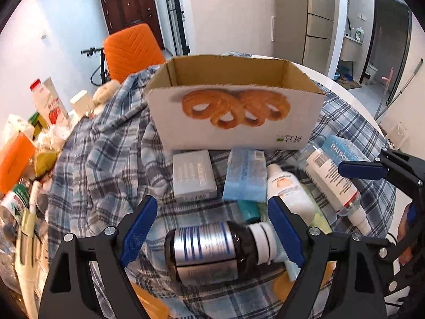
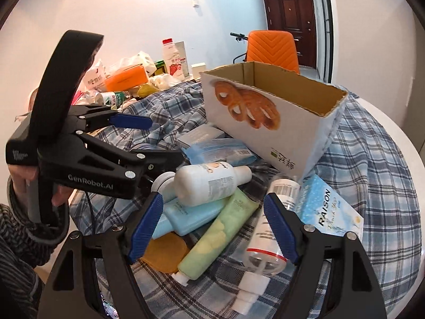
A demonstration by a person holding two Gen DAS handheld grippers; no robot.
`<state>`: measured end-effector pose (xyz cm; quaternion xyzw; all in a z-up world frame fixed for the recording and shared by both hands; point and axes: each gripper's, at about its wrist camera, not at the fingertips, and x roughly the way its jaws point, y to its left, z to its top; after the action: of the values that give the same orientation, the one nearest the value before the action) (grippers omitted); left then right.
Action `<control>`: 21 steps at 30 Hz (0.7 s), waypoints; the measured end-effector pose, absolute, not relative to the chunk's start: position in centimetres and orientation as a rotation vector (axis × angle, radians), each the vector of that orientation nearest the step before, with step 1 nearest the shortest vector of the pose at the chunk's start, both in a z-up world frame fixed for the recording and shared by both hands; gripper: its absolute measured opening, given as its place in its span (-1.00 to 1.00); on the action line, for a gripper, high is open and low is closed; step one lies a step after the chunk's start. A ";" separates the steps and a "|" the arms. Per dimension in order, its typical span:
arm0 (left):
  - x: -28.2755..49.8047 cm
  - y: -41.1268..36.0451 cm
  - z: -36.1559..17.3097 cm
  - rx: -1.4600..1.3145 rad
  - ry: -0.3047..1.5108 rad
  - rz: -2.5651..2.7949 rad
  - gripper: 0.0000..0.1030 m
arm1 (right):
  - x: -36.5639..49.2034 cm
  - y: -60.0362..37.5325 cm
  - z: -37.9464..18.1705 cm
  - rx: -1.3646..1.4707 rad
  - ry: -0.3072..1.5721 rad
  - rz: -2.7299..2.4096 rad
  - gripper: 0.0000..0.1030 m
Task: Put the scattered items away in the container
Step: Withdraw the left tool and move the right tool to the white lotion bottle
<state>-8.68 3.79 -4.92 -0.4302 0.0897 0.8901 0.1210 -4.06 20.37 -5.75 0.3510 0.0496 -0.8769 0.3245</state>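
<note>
An open cardboard box [image 1: 233,117] printed with pastries stands on a plaid cloth; it also shows in the right wrist view [image 2: 268,122]. My left gripper [image 1: 212,226] is open, its jaws on either side of a dark brown bottle [image 1: 209,250] with a white cap that lies on the cloth. My right gripper [image 2: 212,228] is open above a pile: a green tube [image 2: 220,234], a blue tube [image 2: 186,218], a white bottle [image 2: 209,183] and a clear spray bottle [image 2: 263,250]. A grey box [image 1: 194,175] and a blue packet [image 1: 245,175] lie before the cardboard box.
A blue RAISON box [image 2: 326,210] lies at the right of the pile. Clutter of bags, an orange box [image 2: 127,79] and a milk bottle [image 2: 172,55] fills the table's left side. An orange chair [image 1: 130,50] stands behind. The round table's edge [image 2: 398,138] curves right.
</note>
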 end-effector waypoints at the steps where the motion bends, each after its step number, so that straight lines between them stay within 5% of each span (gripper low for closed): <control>1: -8.6 3.4 -5.1 -1.266 0.239 2.596 0.69 | -4.0 20.1 -5.8 0.915 0.131 -2.306 0.50; 21: -8.1 1.8 -6.0 -1.286 0.194 2.617 0.69 | -4.0 17.8 -7.8 0.910 -0.015 -2.537 0.48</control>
<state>-8.06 1.81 -6.01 -0.4374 0.0661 0.8902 0.1092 -3.99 17.80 -7.83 0.3291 -0.0055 -0.9180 0.2213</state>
